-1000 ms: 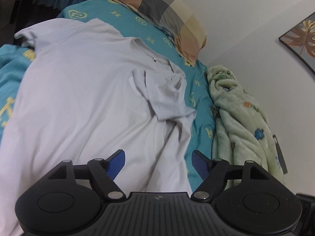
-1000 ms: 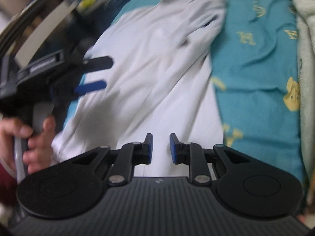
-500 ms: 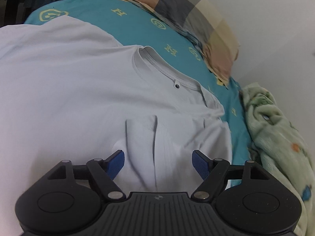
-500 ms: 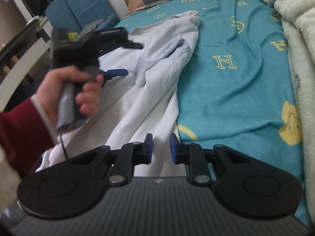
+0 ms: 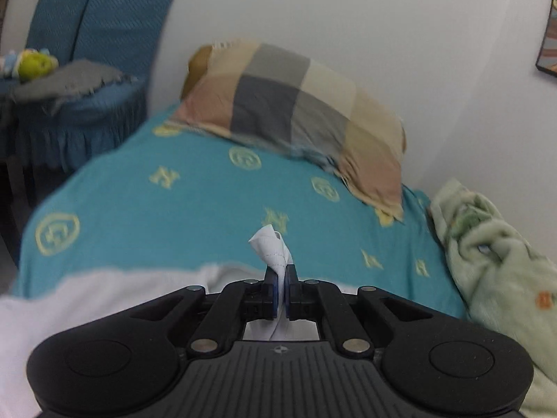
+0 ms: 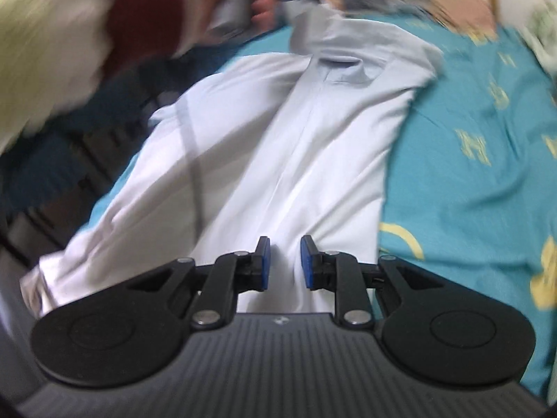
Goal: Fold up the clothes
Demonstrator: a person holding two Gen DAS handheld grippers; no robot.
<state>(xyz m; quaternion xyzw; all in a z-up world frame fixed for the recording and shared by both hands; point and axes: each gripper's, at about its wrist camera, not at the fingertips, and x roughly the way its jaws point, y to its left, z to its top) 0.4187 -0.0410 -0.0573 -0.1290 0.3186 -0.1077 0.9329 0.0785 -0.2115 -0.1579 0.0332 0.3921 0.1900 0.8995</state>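
A white T-shirt point(image 6: 296, 146) lies spread on the teal bed sheet point(image 6: 470, 174), its near hem toward the right wrist camera. My left gripper point(image 5: 281, 275) has its jaws closing tight on a pinch of the shirt's fabric point(image 5: 269, 247), which sticks up between the pads; more of the shirt point(image 5: 104, 299) trails below. In the blurred right wrist view, a hand point(image 6: 243, 0) in a dark red sleeve holds that gripper at the shirt's far end. My right gripper point(image 6: 285, 254) hovers over the shirt's near part, slightly open, nothing between its fingers.
A checked pillow point(image 5: 296, 111) leans on the white wall at the bed's head. A pale green fleece blanket point(image 5: 497, 261) is heaped along the right side. A blue covered chair point(image 5: 87, 69) with grey cloth stands left of the bed.
My left gripper travelled up the shirt toward the pillow, went from wide open to shut on a fold of fabric, and tilted up. The right gripper shifted over the shirt's near part.
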